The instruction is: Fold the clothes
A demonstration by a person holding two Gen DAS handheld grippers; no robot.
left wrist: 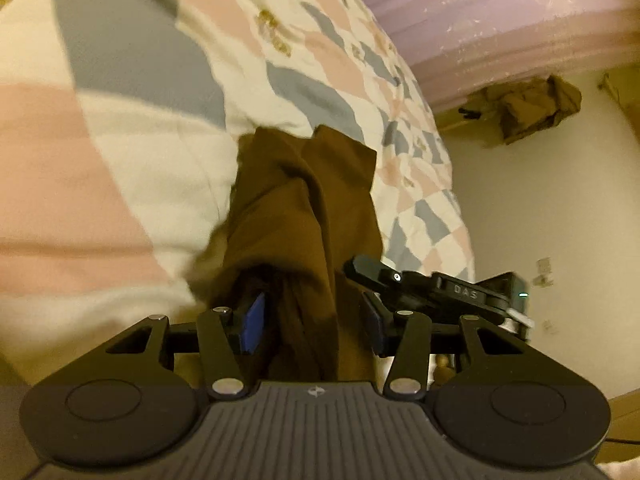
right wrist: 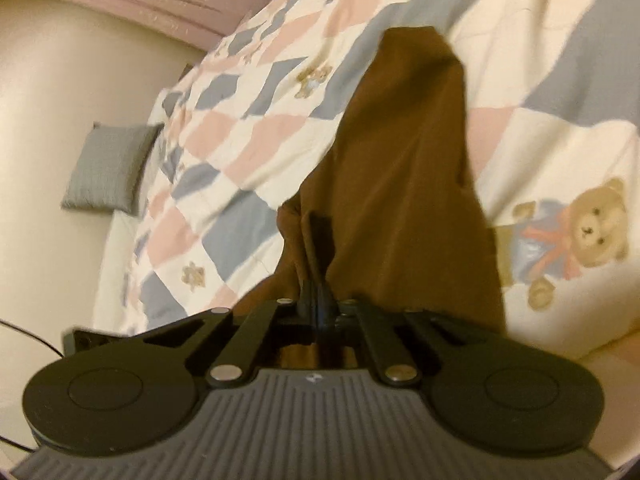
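Observation:
A brown garment hangs bunched over a patchwork quilt. In the left wrist view my left gripper has its blue-padded fingers spread apart, with the cloth draped loosely between them. The right gripper's black body shows just to the right of it. In the right wrist view my right gripper is shut on a fold of the brown garment, which stretches away over the quilt.
The quilt has pink, grey and cream squares with teddy bears. A grey cushion lies by the pale wall. A lilac headboard curves behind. A tan bundle of clothes hangs on the wall.

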